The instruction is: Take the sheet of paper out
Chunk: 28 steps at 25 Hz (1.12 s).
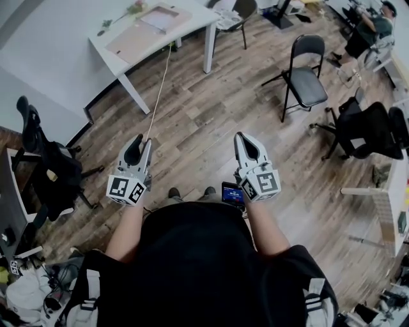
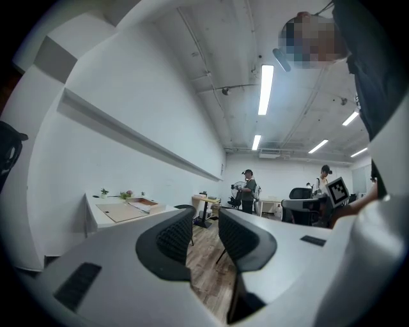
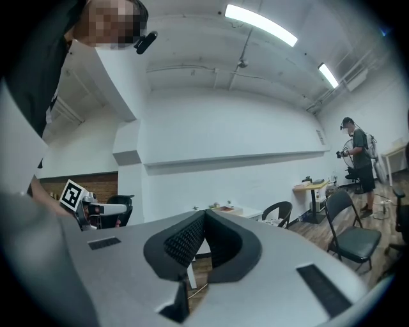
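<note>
A white table (image 1: 121,60) stands far ahead across the wooden floor. On it lie a flat brown folder (image 1: 134,39) and a shallow cardboard box holding a white sheet (image 1: 163,17). The left gripper view shows the folder (image 2: 121,211) and the box (image 2: 144,204) small on that table, well beyond the jaws. My left gripper (image 1: 143,140) (image 2: 206,220) is held level in the air, open, with nothing between its jaws. My right gripper (image 1: 239,136) (image 3: 204,216) is level too, its tips touching, shut on nothing.
A pale cable (image 1: 160,89) runs over the floor from the table toward me. A black folding chair (image 1: 305,76) and office chairs (image 1: 367,131) stand to the right, and a black chair (image 1: 45,166) to the left. Two people (image 2: 248,190) stand far back.
</note>
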Each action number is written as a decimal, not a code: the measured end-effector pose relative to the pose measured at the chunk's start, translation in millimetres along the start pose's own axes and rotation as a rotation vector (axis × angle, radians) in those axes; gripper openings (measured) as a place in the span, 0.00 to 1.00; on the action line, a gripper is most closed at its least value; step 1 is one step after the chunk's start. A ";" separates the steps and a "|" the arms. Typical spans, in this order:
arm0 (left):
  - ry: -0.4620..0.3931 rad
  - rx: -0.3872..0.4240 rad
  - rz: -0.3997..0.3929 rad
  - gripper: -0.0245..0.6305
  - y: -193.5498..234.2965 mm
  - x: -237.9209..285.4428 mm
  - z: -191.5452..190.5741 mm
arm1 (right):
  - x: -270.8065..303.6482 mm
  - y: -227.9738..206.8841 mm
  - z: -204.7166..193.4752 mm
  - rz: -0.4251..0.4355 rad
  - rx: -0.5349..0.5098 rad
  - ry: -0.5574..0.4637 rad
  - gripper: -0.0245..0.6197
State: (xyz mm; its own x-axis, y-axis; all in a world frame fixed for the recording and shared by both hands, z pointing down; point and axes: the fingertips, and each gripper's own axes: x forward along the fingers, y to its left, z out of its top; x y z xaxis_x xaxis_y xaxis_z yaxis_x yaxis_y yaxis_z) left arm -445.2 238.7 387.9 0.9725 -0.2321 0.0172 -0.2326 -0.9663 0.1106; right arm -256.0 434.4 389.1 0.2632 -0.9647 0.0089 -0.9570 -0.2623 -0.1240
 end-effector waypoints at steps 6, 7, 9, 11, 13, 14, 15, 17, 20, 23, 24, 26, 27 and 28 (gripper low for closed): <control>0.008 -0.007 0.012 0.21 -28.6 17.6 -7.3 | -20.2 -33.9 -4.1 0.009 0.031 -0.012 0.06; 0.008 -0.009 0.019 0.21 -31.2 18.3 -8.9 | -23.2 -37.5 -6.2 0.014 0.035 -0.009 0.06; 0.011 -0.009 0.029 0.21 -36.2 19.9 -11.5 | -27.3 -44.7 -10.4 0.022 0.046 -0.003 0.06; 0.017 -0.006 0.034 0.21 -41.5 21.9 -13.2 | -29.6 -52.0 -14.5 0.026 0.062 -0.001 0.06; 0.024 -0.006 0.036 0.21 -46.4 21.3 -16.7 | -32.7 -57.5 -18.6 0.025 0.074 0.000 0.06; 0.028 -0.006 0.037 0.21 -47.4 20.8 -19.2 | -33.5 -59.8 -19.9 0.025 0.078 -0.001 0.06; 0.034 -0.007 0.039 0.21 -46.9 20.8 -21.7 | -32.9 -62.4 -20.3 0.024 0.082 -0.004 0.06; 0.046 -0.014 0.043 0.21 -43.0 23.5 -26.7 | -28.8 -68.1 -20.6 0.019 0.088 -0.007 0.06; 0.055 -0.025 0.056 0.21 -35.9 31.8 -31.3 | -21.6 -77.7 -25.3 0.013 0.104 0.006 0.06; 0.052 -0.037 0.066 0.21 -23.7 46.4 -33.5 | -6.3 -85.6 -32.8 0.014 0.112 0.034 0.06; 0.049 -0.042 0.068 0.21 -16.5 52.3 -35.6 | 2.4 -87.9 -34.8 0.015 0.111 0.042 0.06; 0.045 -0.051 0.074 0.21 0.0 66.6 -40.3 | 23.0 -94.2 -37.4 0.014 0.106 0.054 0.06; 0.047 -0.052 0.077 0.21 8.5 75.1 -41.8 | 34.6 -97.9 -37.6 0.012 0.104 0.058 0.06; 0.050 -0.052 0.080 0.21 18.1 84.0 -43.4 | 47.2 -101.3 -37.4 0.011 0.100 0.061 0.06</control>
State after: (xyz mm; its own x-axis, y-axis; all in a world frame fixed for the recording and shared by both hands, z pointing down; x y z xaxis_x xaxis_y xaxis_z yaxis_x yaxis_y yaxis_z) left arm -367.4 206.6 434.5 0.9503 -0.3015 0.0778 -0.3103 -0.9374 0.1580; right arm -151.2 414.6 439.2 0.2425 -0.9679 0.0667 -0.9419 -0.2513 -0.2228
